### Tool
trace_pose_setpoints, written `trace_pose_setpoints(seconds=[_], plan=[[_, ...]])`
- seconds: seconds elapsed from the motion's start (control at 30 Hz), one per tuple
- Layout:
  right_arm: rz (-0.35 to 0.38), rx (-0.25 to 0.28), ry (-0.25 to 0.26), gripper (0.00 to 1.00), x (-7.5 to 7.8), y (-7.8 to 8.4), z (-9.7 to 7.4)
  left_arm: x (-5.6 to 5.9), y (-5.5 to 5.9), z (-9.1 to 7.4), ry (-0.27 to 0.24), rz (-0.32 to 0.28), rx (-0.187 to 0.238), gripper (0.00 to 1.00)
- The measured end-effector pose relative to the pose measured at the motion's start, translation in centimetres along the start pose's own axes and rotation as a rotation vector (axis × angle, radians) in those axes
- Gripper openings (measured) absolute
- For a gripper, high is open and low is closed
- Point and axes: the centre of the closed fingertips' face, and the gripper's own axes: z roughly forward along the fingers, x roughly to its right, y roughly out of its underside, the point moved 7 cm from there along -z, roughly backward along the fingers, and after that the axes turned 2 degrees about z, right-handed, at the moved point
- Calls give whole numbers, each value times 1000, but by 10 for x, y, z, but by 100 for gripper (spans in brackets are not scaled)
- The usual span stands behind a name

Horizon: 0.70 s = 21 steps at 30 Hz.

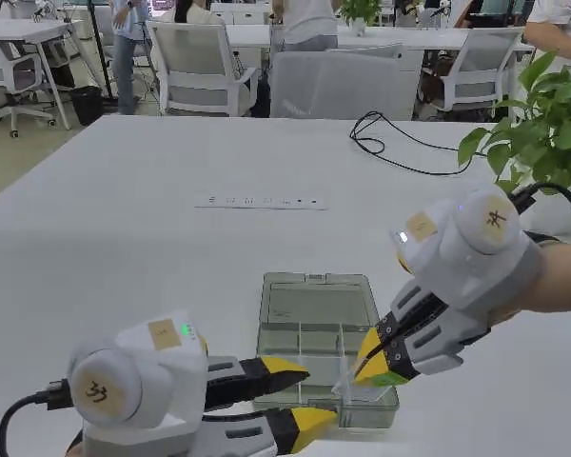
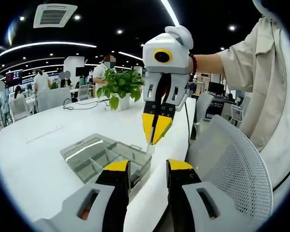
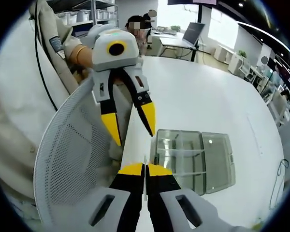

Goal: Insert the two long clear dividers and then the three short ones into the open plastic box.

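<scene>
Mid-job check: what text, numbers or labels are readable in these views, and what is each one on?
"33": handwritten on the round end cap of the left gripper.
Handwritten mark on the right gripper, on its white cap: not legible.
Tan stickers on both grippers: too small to read.
Printed strip on the table: too small to read.
</scene>
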Motion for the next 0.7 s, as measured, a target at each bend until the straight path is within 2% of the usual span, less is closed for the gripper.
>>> trace_pose_setpoints(seconds=[0.17,0.7], plan=[[0,-54,34,2,11,0,2,-7,4,-2,-48,-28,0,37],[24,-183,81,2,44,12,11,-17,6,-3,-104,-68,-3,63]])
